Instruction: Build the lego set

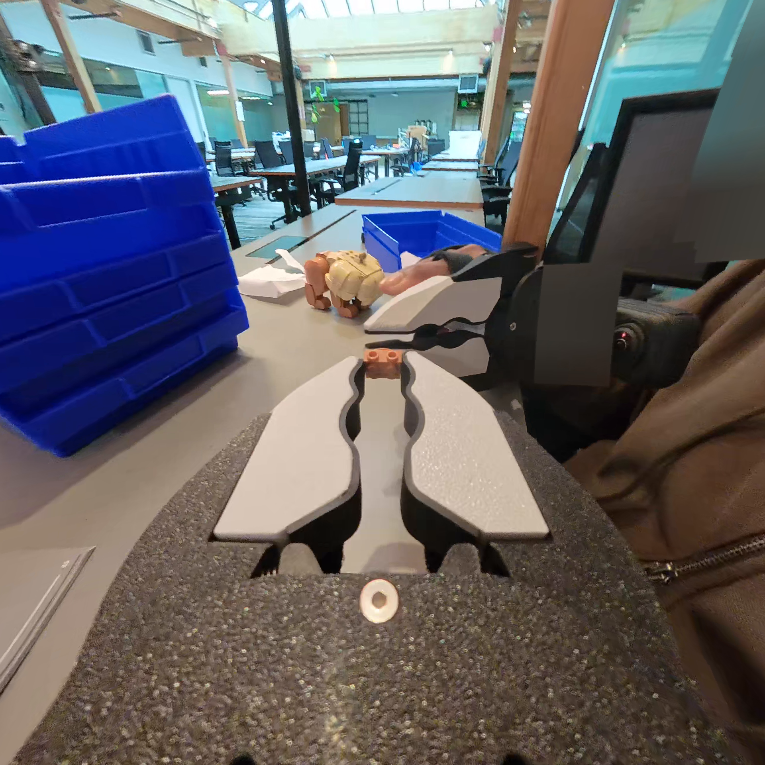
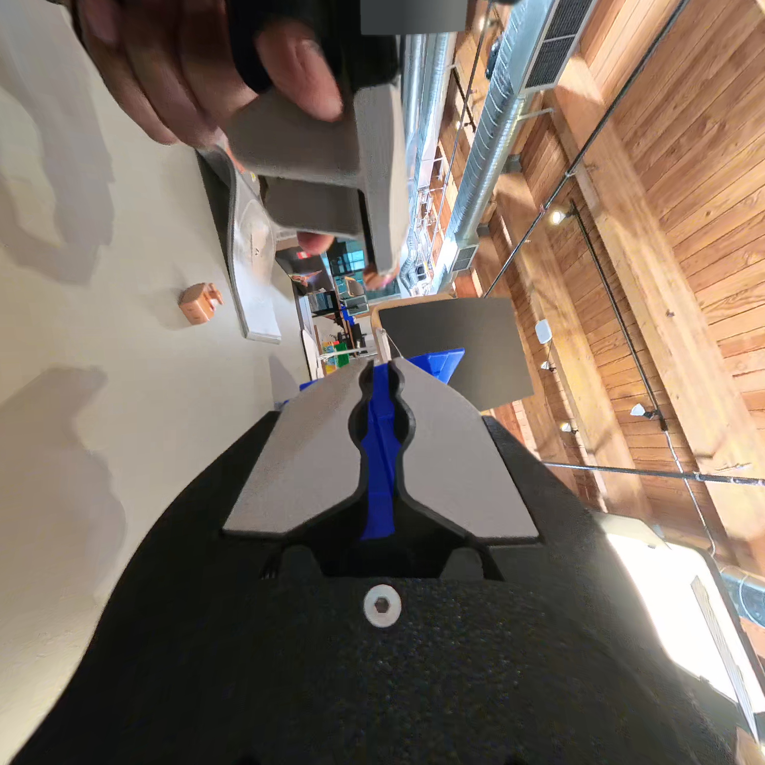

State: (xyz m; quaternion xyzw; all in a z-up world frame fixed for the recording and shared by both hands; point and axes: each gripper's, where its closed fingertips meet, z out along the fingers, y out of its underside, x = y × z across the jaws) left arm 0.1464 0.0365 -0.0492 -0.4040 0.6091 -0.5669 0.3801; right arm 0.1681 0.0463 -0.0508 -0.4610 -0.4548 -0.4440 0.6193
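My left gripper (image 1: 383,359) is shut on a small brown lego piece (image 1: 383,369) with two studs on top, held at its fingertips above the grey table (image 1: 124,476). My right gripper (image 1: 368,336) is turned on its side just beyond and above that piece, close to it, with its jaws shut and nothing seen between them; in its own view (image 2: 383,363) only a thin gap shows. A tan and brown lego figure (image 1: 343,281) stands farther back on the table. Another brown lego piece (image 2: 198,304) lies loose on the table.
A stack of blue bins (image 1: 107,256) fills the left side. An open blue bin (image 1: 426,234) and crumpled white paper (image 1: 269,279) lie behind the figure. A flat grey booklet (image 2: 252,265) lies near the loose piece. A person's brown jacket (image 1: 683,476) is close on the right. The grippers are tip to tip, or close to it.
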